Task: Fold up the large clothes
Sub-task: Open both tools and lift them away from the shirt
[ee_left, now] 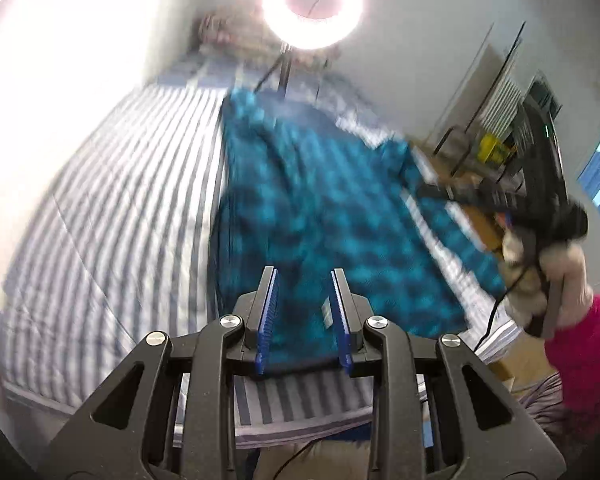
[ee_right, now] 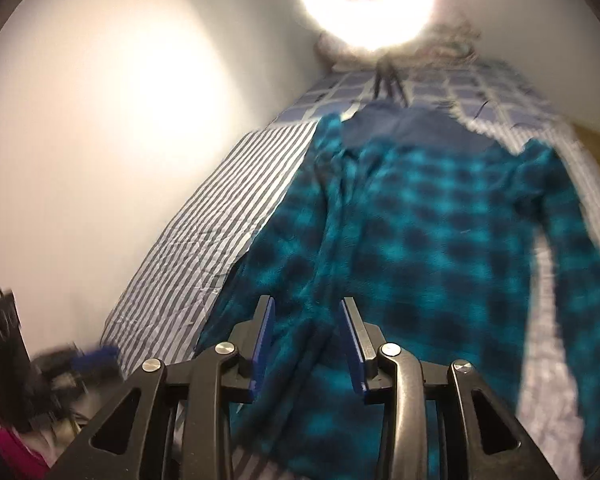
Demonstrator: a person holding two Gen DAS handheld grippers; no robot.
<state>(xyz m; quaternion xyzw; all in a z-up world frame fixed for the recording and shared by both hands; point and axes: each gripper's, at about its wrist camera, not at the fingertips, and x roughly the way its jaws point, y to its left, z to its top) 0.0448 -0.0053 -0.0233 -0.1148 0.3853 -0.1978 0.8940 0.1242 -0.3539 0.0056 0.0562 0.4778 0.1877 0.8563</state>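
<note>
The teal plaid shirt point(ee_right: 440, 240) lies spread on the striped bed point(ee_left: 112, 184). Both grippers — left point(ee_left: 304, 312), right point(ee_right: 306, 344) — stand part-open over it (whether cloth is pinched, I cannot tell); grab matching edges and lift evenly.

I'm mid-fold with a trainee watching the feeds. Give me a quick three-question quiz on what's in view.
1. True or false: the teal plaid shirt lies on a plain white sheet.
2. What stands beyond the shirt, at the far end? A) a ring light on a tripod B) a floor fan C) a chair
3. Fill in: in the left wrist view, the person's sleeve is ___.
Key: 1 false, the sheet is striped; 2 A; 3 pink.
</note>
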